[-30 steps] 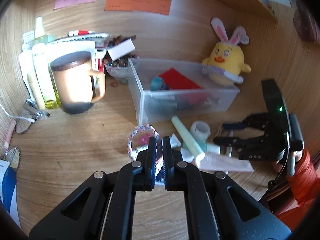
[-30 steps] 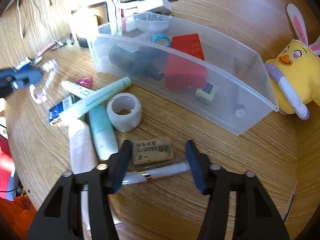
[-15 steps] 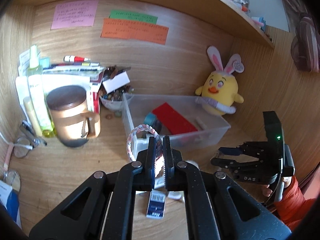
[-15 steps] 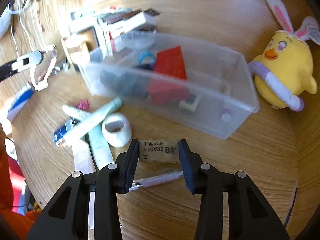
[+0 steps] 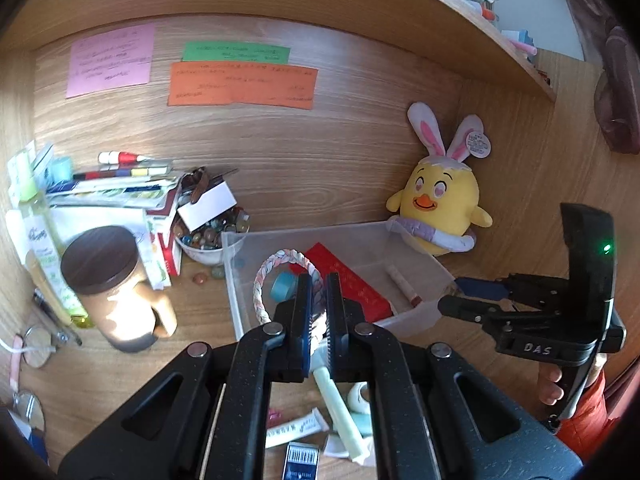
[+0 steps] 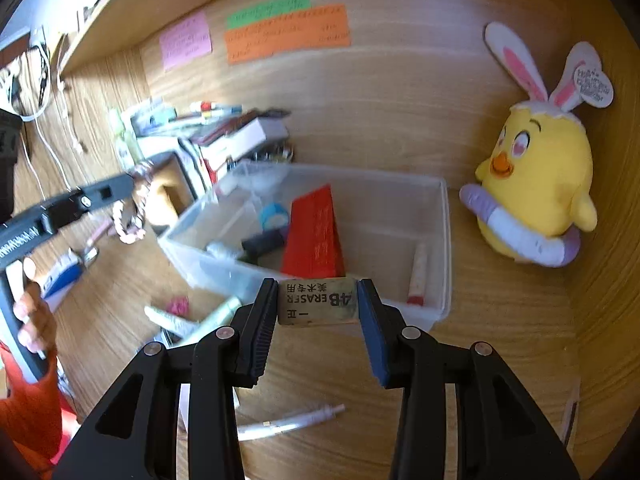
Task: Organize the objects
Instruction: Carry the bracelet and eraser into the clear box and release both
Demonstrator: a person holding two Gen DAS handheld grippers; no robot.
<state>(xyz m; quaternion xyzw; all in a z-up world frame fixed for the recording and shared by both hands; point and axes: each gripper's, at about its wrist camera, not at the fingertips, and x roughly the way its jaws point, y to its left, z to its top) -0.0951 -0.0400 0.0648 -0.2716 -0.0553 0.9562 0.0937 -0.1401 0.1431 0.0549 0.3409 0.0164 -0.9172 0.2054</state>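
Note:
My left gripper is shut on a braided pink-and-white bracelet, held in the air in front of the clear plastic bin. From the right wrist view the same bracelet hangs left of the bin. My right gripper is shut on a tan 4B eraser, raised just before the bin's near wall. Inside the bin lie a red packet, a blue tape ring, a dark tube and a small stick.
A yellow chick plush stands right of the bin. A lidded mug, a bowl of beads, bottles and stacked books crowd the left. Tubes, a tape roll and a pen lie on the desk in front.
Both grippers rose off the desk. The right one closed on the eraser and lifted it toward the bin. The left one carried the bracelet up toward the bin.

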